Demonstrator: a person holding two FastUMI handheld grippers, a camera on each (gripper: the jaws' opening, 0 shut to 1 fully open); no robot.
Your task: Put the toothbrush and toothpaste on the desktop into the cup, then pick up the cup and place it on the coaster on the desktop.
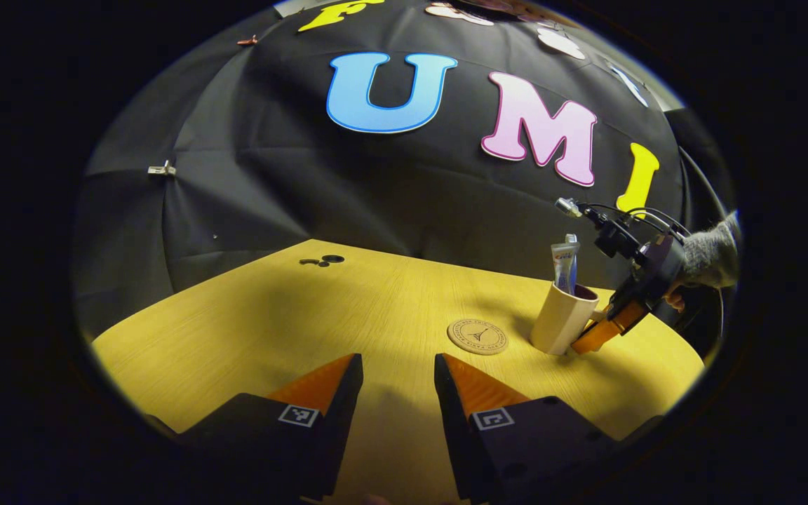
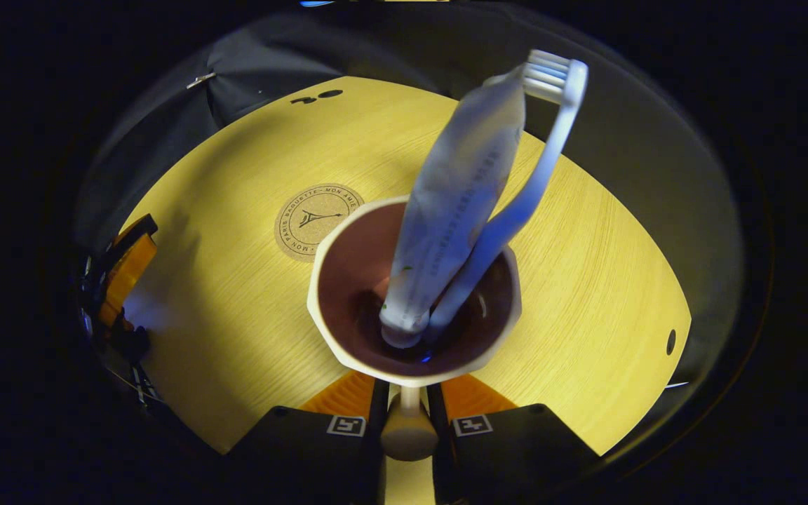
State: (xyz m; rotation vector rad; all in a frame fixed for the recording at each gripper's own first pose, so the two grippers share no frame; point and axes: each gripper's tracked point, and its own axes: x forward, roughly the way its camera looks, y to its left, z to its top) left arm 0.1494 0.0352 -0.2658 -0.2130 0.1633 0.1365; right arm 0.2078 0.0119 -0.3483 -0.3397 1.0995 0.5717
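In the right gripper view, my right gripper was closest to me, its two orange fingers pressed on either side of the cup handle, which stuck out toward the camera between them. Just past the fingertips stood the cream cup with its dark brown inside, on the yellow wooden desktop. The toothpaste tube and the white toothbrush both leaned in it, cap and handle end down, bristles up. Just beyond the cup's rim lay the round cork coaster, flat on the wood; from there I couldn't tell whether the two touched. In the left gripper view, my left gripper hung low over the desktop with its fingers a narrow gap apart and nothing between them. Farther on sat the coaster, then the cup close beside it but apart, with the right gripper at its handle side, held by a hand in a grey sleeve.
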